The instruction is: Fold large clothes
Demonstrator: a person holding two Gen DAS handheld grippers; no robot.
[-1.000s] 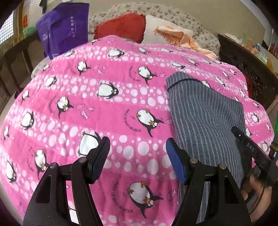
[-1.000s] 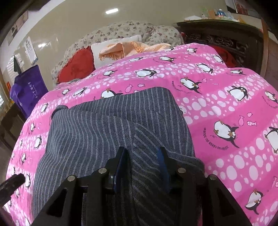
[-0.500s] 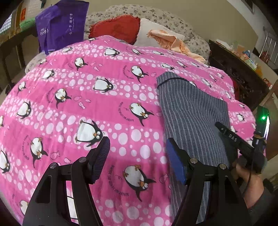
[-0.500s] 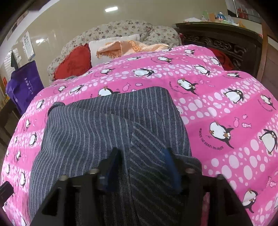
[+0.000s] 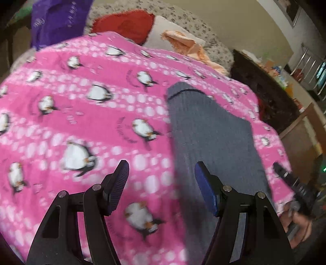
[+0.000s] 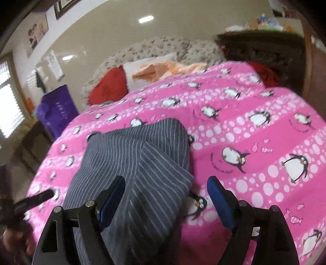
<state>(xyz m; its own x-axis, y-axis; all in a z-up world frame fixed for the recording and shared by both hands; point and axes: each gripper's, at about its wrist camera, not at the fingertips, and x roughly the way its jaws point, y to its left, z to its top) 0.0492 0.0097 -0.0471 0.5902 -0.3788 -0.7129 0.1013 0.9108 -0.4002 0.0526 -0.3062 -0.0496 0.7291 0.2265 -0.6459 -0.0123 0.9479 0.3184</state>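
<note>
Left wrist view: left gripper has its jaws wide apart, nothing between the pads, and they've just opened a bit further. It hangs over the pink penguin blanket, lower centre of frame. Grey striped garment lies flat on the blanket, centre-right, running from mid-frame down to the bottom edge behind the right-hand finger. Frame is motion-blurred. Lower right: a hand on the other gripper's handle. Top of frame: purple bag upper left, red cushion beside it, orange cloth just right of that.

Right wrist view: right gripper has jaws spread wide and has just been opening; pads don't press on anything. Garment is folded over, centre-left, with its near folded corner lying between and below the fingers. Blanket fills the right half. The left gripper's tip shows at the lower left edge.
</note>
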